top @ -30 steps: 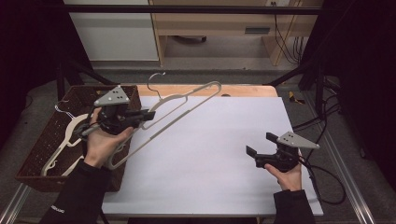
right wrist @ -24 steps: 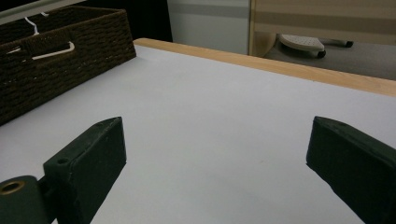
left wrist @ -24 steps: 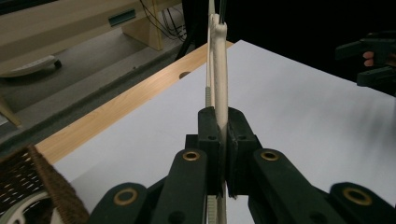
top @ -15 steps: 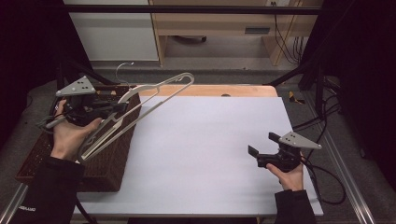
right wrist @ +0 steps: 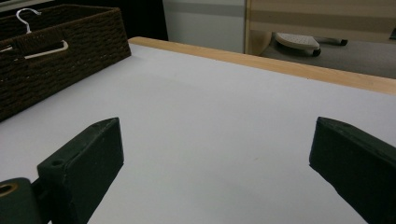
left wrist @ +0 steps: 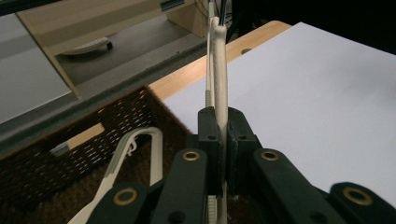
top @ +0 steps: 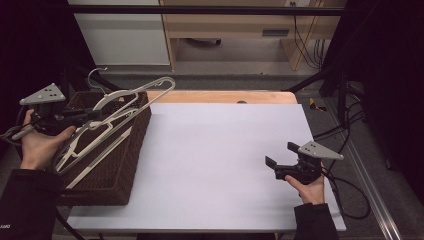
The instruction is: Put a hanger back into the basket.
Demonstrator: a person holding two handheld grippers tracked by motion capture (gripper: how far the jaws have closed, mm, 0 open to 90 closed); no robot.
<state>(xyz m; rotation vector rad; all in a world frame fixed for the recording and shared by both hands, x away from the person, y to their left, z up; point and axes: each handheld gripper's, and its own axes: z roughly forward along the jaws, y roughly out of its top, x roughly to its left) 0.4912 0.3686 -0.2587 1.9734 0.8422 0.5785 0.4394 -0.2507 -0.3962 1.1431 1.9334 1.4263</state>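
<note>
Clearly, the left tongs (top: 92, 116) were clamped on a cream hanger (top: 131, 98) held above the basket (top: 131, 165), its long axis slanting up toward the tabletop's (top: 220, 150) far edge. The right tongs (top: 272, 165) hung open, well apart.

Cream hanger (left wrist: 219, 70): top cut off by the upper edge and lower part hidden behind the black jaws in the left gripper view; wicker basket (top: 117, 165): near-left corner covered by the person's sleeve in the high view, left part cut off in the right gripper view; second hanger (right wrist: 28, 21): largely hidden behind the basket wall.
</note>
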